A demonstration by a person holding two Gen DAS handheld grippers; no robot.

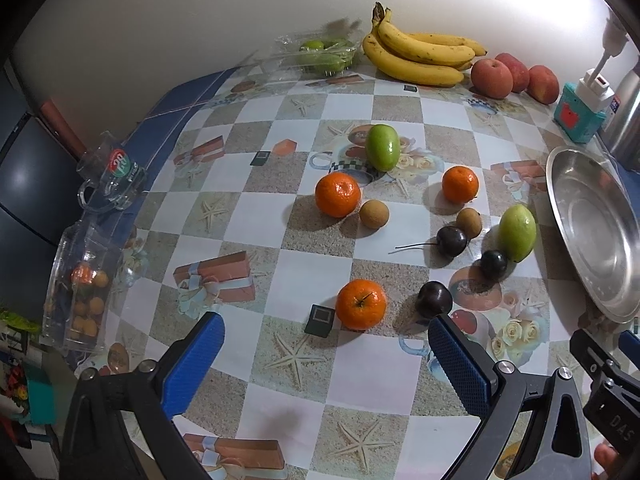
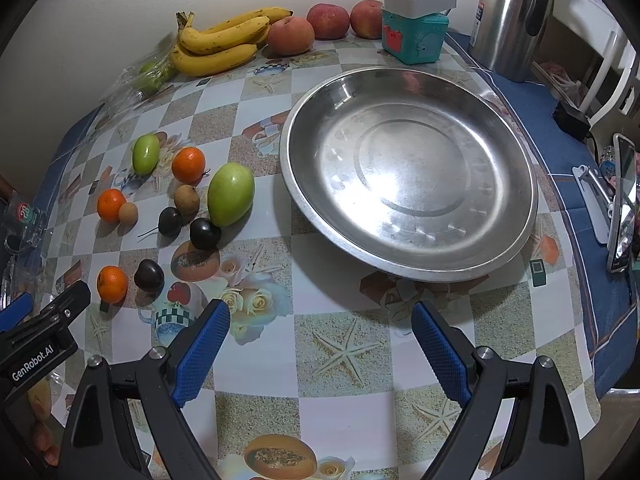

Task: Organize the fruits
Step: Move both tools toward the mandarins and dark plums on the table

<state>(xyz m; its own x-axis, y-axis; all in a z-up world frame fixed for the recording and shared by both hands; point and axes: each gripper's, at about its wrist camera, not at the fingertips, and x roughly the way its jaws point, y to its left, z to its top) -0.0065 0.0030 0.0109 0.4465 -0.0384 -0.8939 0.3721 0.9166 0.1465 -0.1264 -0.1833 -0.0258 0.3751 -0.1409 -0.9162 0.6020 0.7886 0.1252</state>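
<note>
Loose fruit lies on the patterned tablecloth: three oranges, the nearest [image 1: 361, 304] just beyond my left gripper [image 1: 326, 340], two green fruits [image 1: 382, 147] [image 1: 517, 232], three dark plums [image 1: 434, 299], two small brown fruits [image 1: 374, 213]. An empty steel plate [image 2: 408, 172] sits ahead of my right gripper [image 2: 320, 324]; its rim also shows in the left wrist view [image 1: 592, 232]. Both grippers are open and empty, above the table. In the right wrist view the fruit cluster [image 2: 231, 193] lies left of the plate.
Bananas [image 1: 420, 54], three apples [image 1: 491, 73] and a bag of green fruit [image 1: 320, 53] line the back wall. A teal box with a power strip [image 2: 414, 20], a steel thermos [image 2: 508, 20], a phone [image 2: 624, 200], a glass mug [image 1: 114, 176] and a glass jar [image 1: 82, 284] stand around the edges.
</note>
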